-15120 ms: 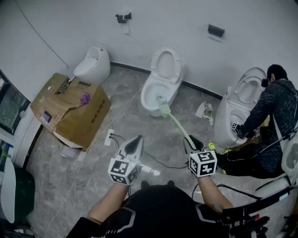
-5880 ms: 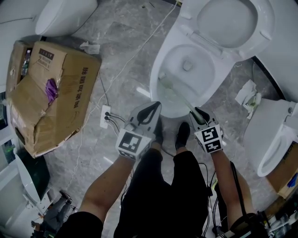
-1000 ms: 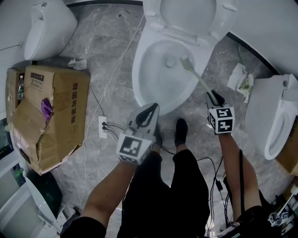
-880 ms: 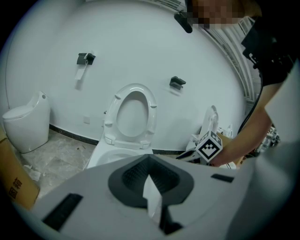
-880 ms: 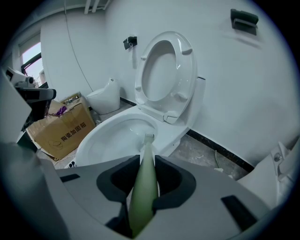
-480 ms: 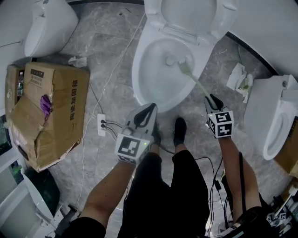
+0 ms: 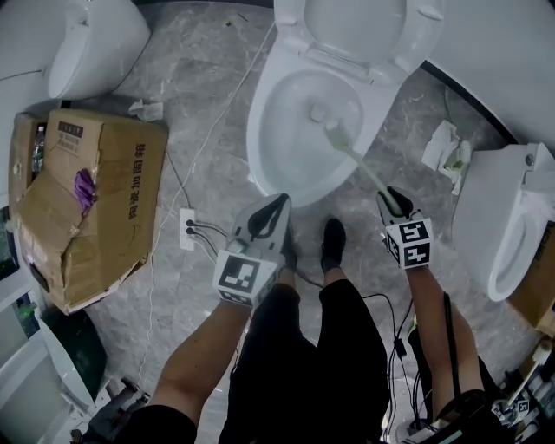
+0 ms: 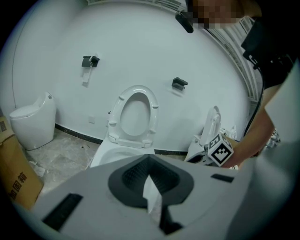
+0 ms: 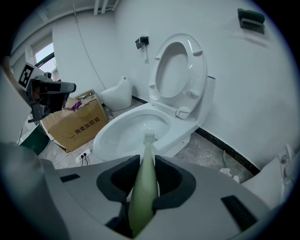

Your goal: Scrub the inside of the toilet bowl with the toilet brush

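In the head view, a glossy white ceramic toilet bowl [image 7: 260,147] was seen at the far centre of a grey marbled floor [image 7: 199,104], with its oval seat [image 7: 360,26] raised behind it. The toilet brush [image 7: 364,169], a slim pale green rod, was held at its near end by the right gripper [image 7: 392,201]. Its head was laid against the right inner wall of the bowl, just beside the drain opening. The left gripper [image 7: 269,211] was held over the floor near the bowl's front rim, its grey shell tapered to a point. A creased, torn cardboard box [image 7: 113,199] was seen to the left, a white power strip [image 7: 187,227] between it and the bowl, and a second toilet [image 7: 503,234] at the right edge. In the left gripper view, the dark ribbed pads [image 8: 136,180] were drawn almost together, with only a thin sliver left between them and nothing held. In the right gripper view, the smooth green handle was clamped between the dark pads, and the pale bristled tip was seen inside the wet, shiny bowl, below the raised seat leant toward the white wall [image 9: 243,75].
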`<state>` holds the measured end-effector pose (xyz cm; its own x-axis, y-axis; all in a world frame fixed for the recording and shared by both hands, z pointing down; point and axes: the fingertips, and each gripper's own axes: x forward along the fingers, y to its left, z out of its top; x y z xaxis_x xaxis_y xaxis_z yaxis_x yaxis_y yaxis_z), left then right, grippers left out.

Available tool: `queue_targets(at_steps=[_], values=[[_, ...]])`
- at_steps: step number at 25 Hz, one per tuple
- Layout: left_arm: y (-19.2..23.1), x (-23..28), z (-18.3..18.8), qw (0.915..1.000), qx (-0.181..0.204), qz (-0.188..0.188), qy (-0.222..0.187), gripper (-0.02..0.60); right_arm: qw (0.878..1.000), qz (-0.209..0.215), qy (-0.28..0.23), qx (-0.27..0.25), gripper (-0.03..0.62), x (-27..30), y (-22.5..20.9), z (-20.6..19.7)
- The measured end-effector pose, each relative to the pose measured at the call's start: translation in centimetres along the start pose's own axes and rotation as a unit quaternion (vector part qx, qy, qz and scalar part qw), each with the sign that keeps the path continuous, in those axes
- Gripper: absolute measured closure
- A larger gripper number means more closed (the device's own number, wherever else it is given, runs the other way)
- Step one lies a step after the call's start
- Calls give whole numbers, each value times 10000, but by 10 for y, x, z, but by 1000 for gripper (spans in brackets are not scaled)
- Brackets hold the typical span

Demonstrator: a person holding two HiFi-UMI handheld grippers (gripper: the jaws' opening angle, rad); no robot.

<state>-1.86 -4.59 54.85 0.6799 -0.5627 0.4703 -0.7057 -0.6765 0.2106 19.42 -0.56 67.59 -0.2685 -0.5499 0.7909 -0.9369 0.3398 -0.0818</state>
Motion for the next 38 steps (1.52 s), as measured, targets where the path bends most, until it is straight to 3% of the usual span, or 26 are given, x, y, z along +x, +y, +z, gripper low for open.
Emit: queue_targets(at_steps=[20, 38], values=[[9, -21, -7, 9995, -113, 278, -76, 571, 9958, 599, 255, -641, 488, -3, 51, -16], [23, -38, -5, 9984, -227, 496, -172, 572, 9795, 1482, 397, -1308, 488, -9, 111, -14]])
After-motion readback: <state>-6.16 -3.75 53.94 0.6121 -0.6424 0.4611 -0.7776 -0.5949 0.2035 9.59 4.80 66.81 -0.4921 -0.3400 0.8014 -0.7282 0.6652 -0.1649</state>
